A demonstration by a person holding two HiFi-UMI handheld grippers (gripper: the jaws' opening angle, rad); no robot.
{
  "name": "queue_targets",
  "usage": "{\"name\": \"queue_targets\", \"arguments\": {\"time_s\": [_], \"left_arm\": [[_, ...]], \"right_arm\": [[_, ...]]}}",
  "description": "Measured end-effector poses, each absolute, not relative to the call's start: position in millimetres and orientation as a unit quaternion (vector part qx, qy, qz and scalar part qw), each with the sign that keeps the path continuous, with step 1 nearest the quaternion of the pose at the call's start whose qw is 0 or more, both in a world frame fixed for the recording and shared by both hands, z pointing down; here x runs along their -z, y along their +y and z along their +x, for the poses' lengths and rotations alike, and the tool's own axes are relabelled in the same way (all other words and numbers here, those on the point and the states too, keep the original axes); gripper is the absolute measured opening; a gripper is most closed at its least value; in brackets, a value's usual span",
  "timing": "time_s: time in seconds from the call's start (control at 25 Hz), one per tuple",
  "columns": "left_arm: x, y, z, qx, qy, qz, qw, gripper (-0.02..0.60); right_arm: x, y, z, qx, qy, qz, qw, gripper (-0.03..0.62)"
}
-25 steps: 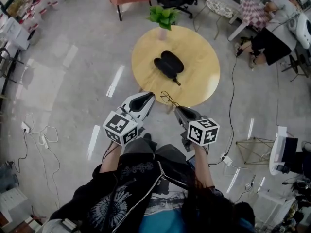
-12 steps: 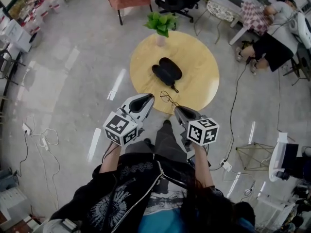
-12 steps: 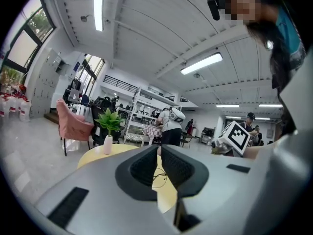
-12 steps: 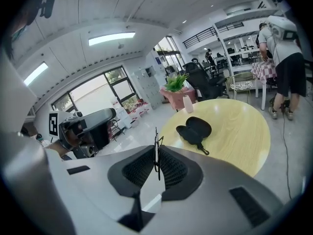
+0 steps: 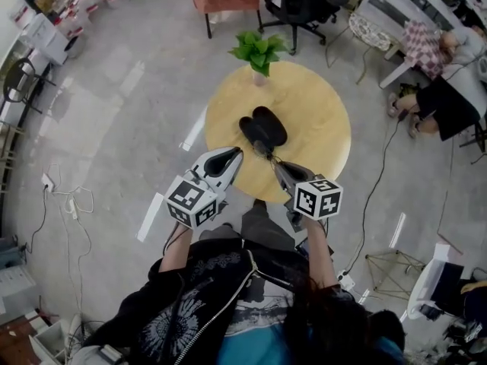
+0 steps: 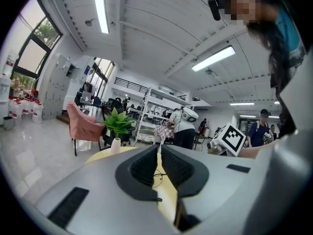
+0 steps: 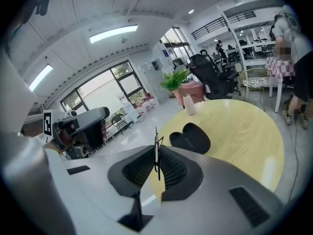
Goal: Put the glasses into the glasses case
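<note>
Nearest the person, the right gripper (image 5: 277,167) has its jaws pinched together on the glasses (image 7: 157,153). The thin wire frame stands upright between the pads, so the pick-up looks done. Beside it, the left gripper (image 5: 233,154) has its jaws closed at the tips with nothing between them. Part of the wire frame shows beyond it in its own view. Both grippers hang over the near edge of the round yellow table (image 5: 323,131), the right one's tip just short of the case.

Past them, about mid-table, the black glasses case (image 5: 260,128) lies with its two halves spread, apparently open and empty, and nothing is touching it. At the far edge stands a green plant (image 5: 259,46) in a small pale vase, well apart from the case.

As a judgement, roughly half the job remains. The glasses have yet to be brought over the case, lowered into one half and let go. Whether the temples are folded cannot be told, which may matter for the fit.
</note>
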State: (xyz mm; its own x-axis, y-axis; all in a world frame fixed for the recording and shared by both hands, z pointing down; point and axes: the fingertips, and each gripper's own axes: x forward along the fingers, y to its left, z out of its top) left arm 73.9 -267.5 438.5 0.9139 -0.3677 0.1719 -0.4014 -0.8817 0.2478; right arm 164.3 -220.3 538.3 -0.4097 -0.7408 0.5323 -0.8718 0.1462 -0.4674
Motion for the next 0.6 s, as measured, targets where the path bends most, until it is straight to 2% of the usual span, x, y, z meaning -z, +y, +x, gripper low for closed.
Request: {"name": "queue_targets", "arguments": {"time_s": [0.6], "left_arm": [[-439, -295, 95, -0.081, -0.27, 0.95, 0.133, 0.021]], "right_arm": [[-584, -291, 210, -0.392, -0.766, 0.494, 0.125, 0.057]]}}
